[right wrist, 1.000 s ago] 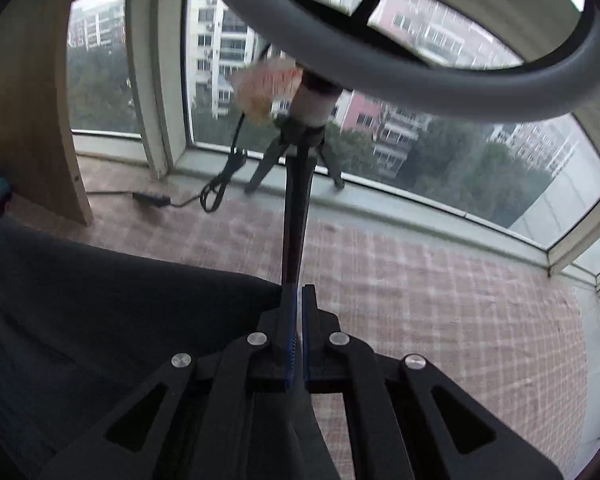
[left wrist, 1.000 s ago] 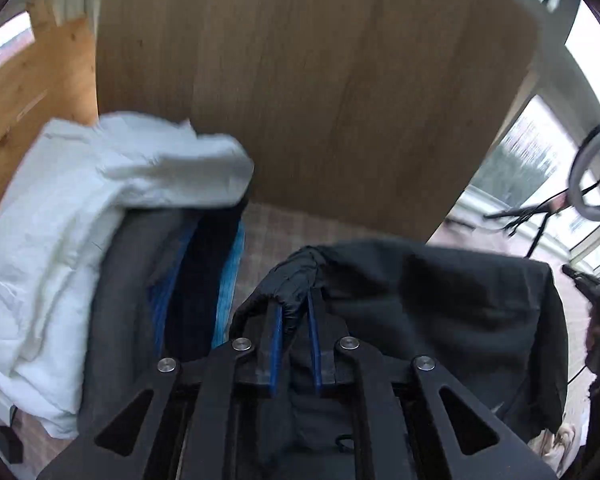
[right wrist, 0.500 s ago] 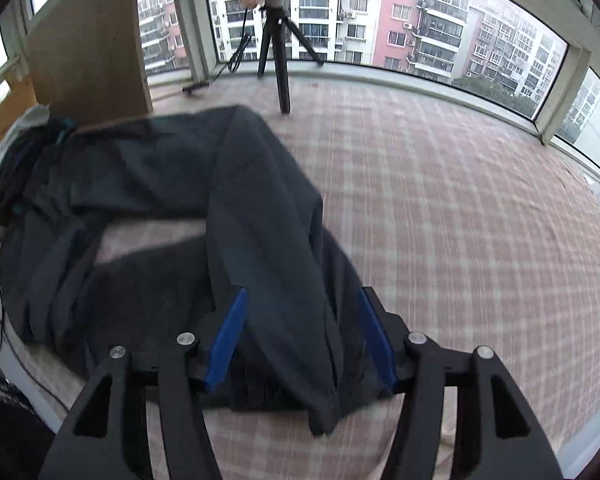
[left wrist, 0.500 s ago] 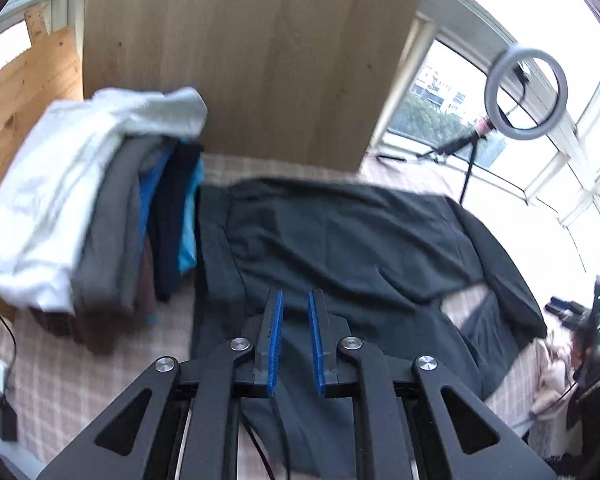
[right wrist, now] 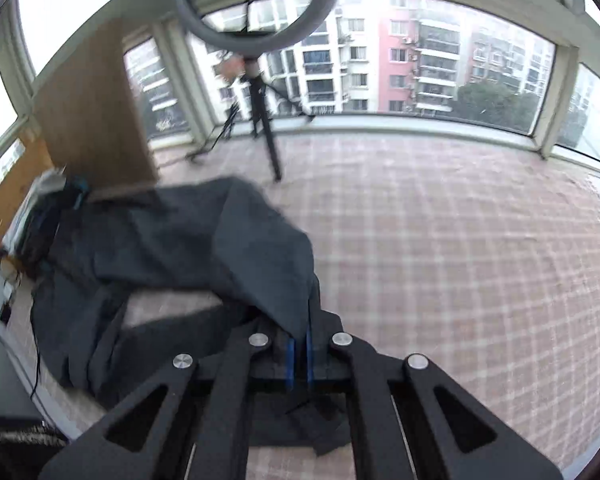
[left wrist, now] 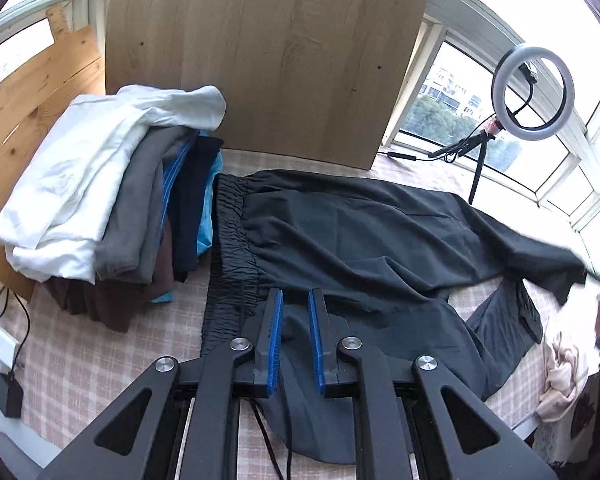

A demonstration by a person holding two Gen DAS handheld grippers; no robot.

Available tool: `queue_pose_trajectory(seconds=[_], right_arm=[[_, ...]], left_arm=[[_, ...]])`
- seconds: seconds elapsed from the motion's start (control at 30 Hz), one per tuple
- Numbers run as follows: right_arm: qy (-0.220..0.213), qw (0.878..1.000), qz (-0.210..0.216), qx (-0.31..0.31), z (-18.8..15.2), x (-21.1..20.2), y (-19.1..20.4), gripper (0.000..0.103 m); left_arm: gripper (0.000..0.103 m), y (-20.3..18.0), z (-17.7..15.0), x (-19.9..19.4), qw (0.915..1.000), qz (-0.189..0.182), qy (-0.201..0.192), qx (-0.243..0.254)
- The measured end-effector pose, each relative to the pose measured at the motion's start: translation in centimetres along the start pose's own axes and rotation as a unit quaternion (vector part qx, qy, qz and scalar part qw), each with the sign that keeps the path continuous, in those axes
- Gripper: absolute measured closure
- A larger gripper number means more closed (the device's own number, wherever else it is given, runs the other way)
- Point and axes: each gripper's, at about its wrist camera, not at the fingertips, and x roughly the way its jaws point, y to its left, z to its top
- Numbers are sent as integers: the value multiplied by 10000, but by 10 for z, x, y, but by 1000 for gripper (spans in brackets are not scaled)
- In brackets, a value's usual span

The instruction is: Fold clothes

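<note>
Your left gripper [left wrist: 294,340] hovered with a narrow gap between its blue pads, holding nothing, over the waistband end of the black trousers [left wrist: 364,240] spread across the checked surface [left wrist: 100,352]. Your right gripper [right wrist: 299,356] was clamped on a trouser-leg hem. Farther off, folded clothes [left wrist: 112,200] were stacked at the surface's left edge.
</note>
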Motion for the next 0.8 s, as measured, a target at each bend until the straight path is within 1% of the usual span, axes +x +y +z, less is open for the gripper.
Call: queue_pose_trajectory(seconds=[0.03,0.07,0.1,0.13,0.2,0.23,0.3,0.33,0.4,0.43,0.47,0.53,0.6,0.7,0.73,0.77,0.8], right_arm=[[53,10000,-17,52,-2,3,-4,99],[106,9999,-34,103,-5,6,-7,94],[159,9997,-51,155,-7,9,-11,84],[212,9995,-68,206,-9,12,-15,82],[318,9990,-103,309,-14,18,-22,82],[370,9986,-120,361,-16,21,-26,79],[476,9977,-154,464,-21,27,-33,52],[529,9971,-171,515,-23,30,-37,49],[676,9961,-145,542,-32,37,-37,48],[870,9957,-13,331,-51,43,-18,48],[1074,9942,-52,78,-71,51,1,48],[1379,9886,-361,-475,-106,66,33,48],[1482,9827,-591,-944,-130,79,54,48],[1585,9739,-902,-1352,-146,93,68,40],[1573,9718,-979,-1460,-149,95,71,39],[1485,9719,-1051,-1497,-149,94,71,33],[1479,9721,-1087,-1463,-148,94,70,32]], left_arm=[[91,-1,0,2,10000,26,8,-6],[91,-2,0,5,10000,56,24,-5],[91,-4,-1,7,10000,86,37,8],[91,-5,-2,8,9999,117,48,27],[90,-5,-7,7,9998,154,68,41],[87,-4,-11,7,9998,169,82,34],[84,4,-20,8,9997,204,131,-72],[84,9,-24,10,9995,190,200,-168],[84,19,-33,15,9987,171,345,-344],[84,23,-39,19,9981,182,428,-399],[84,27,-44,22,9975,192,511,-454],[83,33,-56,28,9964,211,640,-516],[79,39,-69,32,9955,241,727,-550],[76,48,-87,35,9947,244,807,-593],[73,52,-93,36,9946,240,812,-597],[71,55,-96,37,9949,256,794,-575],[71,58,-97,39,9953,267,761,-529]])
